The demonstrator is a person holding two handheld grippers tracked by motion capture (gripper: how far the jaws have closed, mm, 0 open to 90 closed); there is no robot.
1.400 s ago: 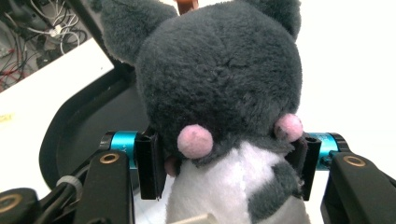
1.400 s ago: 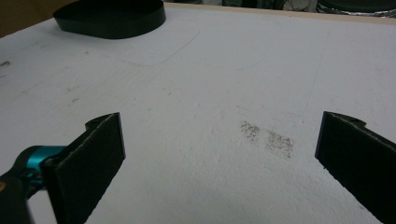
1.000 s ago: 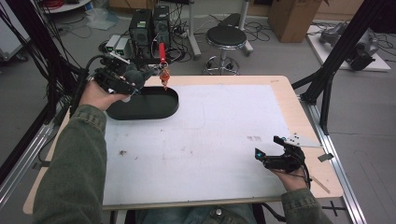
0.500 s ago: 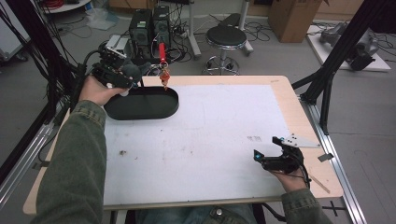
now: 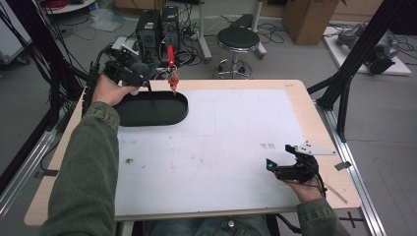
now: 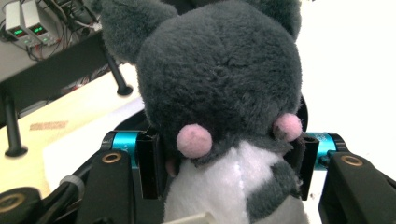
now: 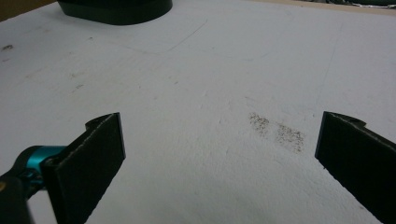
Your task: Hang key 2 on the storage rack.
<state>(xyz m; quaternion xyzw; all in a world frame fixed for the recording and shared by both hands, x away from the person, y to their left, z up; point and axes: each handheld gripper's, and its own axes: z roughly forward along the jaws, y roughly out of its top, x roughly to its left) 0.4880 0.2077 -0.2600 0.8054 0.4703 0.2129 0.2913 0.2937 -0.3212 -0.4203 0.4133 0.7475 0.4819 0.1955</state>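
Left gripper (image 6: 229, 158): you've got it clamped on the grey plush toy (image 6: 224, 88), one jaw each side, pressing into the fur just below the two pink cheek dots
Plush toy: grey head w/ ears up top, white chest below, facing away from the gripper's camera in the left gripper view; in the high view it's a dark fuzzy lump (image 5: 139, 70) in your left hand (image 5: 110, 88), at the far left corner of the table
Height: toy's off the table, held above the far-left rim of the black oval tray (image 5: 172, 116)
Tray: sits on the white mat (image 5: 221, 147), far left part, nothing visible inside it from the high view
Right gripper (image 7: 219, 154): jaws wide apart, nothing betw. them, just bare mat and a brownish speckled smudge (image 7: 276, 132)
Right hand (image 5: 302, 184): parked at the near right edge of the table, gripper (image 5: 282, 164) low over the mat, pointing left twd the tray, well apart from it
Table (image 5: 300, 93): wood edge showing all round the mat
Behind the table: red-handled tool (image 5: 171, 54) hanging by the far edge, just beside the tray; black stool (image 5: 238, 37) on the floor
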